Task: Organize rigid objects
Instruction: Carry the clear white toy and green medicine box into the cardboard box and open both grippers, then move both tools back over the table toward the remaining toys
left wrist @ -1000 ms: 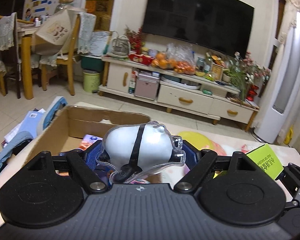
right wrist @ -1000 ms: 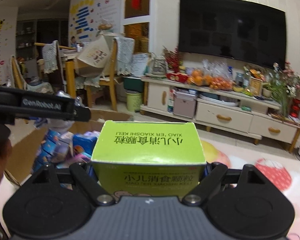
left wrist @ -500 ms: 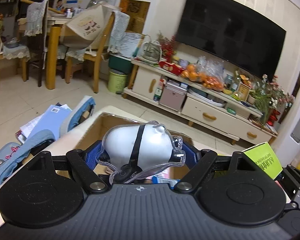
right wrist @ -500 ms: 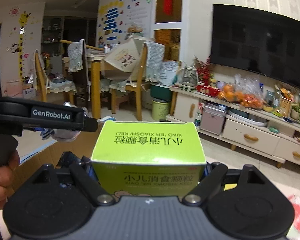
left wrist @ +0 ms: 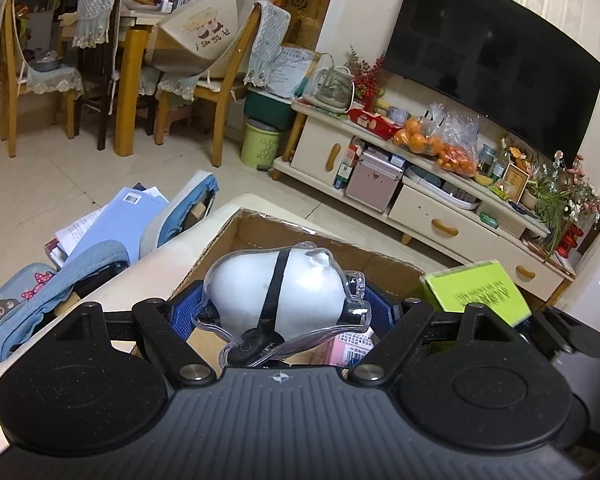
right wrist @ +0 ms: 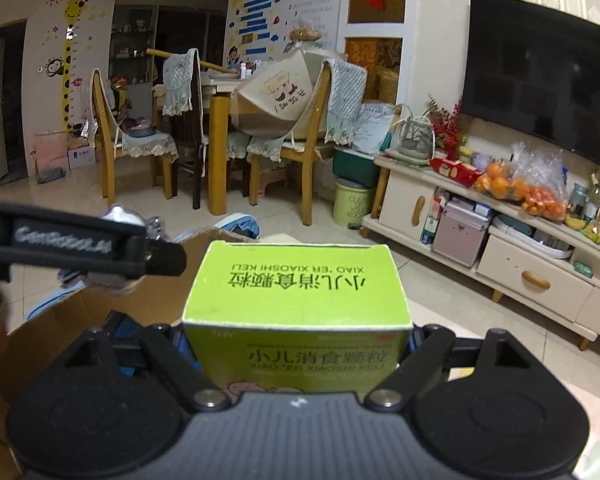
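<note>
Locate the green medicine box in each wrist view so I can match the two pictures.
Left wrist view: the green medicine box sits at the right edge, behind the cardboard box, held in the other gripper.
Right wrist view: the green medicine box fills the centre, clamped in the right gripper.
Shared landmark: the bag of oranges on the TV cabinet.

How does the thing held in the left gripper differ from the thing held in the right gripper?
The white mask in the left gripper is rounded, inside a clear plastic shell with a black strap across it; the green box in the right gripper is flat-sided with sharp corners. The mask is plain, the box carries printed black text. Both are gripped between closed jaws, above the open cardboard box.
</note>
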The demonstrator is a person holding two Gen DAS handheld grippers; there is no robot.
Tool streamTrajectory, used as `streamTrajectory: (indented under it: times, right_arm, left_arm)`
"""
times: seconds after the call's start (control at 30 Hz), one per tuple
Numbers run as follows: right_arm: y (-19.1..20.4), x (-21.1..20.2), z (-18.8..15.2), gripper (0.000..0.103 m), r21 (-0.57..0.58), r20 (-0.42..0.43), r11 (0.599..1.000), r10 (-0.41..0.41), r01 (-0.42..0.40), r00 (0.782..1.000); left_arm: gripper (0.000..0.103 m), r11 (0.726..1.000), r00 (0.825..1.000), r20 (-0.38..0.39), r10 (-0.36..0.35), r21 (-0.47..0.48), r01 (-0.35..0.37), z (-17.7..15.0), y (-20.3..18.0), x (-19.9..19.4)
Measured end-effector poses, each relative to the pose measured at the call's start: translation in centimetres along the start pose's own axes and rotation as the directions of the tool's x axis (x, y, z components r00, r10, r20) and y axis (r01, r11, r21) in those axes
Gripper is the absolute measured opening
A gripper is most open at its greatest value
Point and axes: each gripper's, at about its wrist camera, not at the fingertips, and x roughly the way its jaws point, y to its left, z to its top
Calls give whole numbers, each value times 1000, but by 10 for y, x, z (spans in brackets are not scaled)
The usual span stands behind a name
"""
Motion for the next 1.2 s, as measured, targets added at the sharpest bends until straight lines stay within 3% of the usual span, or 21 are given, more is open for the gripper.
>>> streamTrajectory:
  times: [0.27,0.53,0.83,1.2]
  right_arm:
    - [7,8,-3,93,-23,-11,999,22,-22,1000]
    - [3,-26,-12,94,14,52,1000,2,-2,999]
    - [-6,-62,-23,95,47,95,997,-72,67,993]
    - [-17,-81,-50,95,86,67,985,-155,149,986]
  left_arm:
    - [100,1000,1000,-29,10,-8,-10,1,0,2]
    - [99,1000,999,-41,5,-13,-5,1,-3,2]
    - [102,999,1000,0,-14,30,14,1,-13,-7]
    - [103,992,999,-3,-33,121,33,-6,-27,-7]
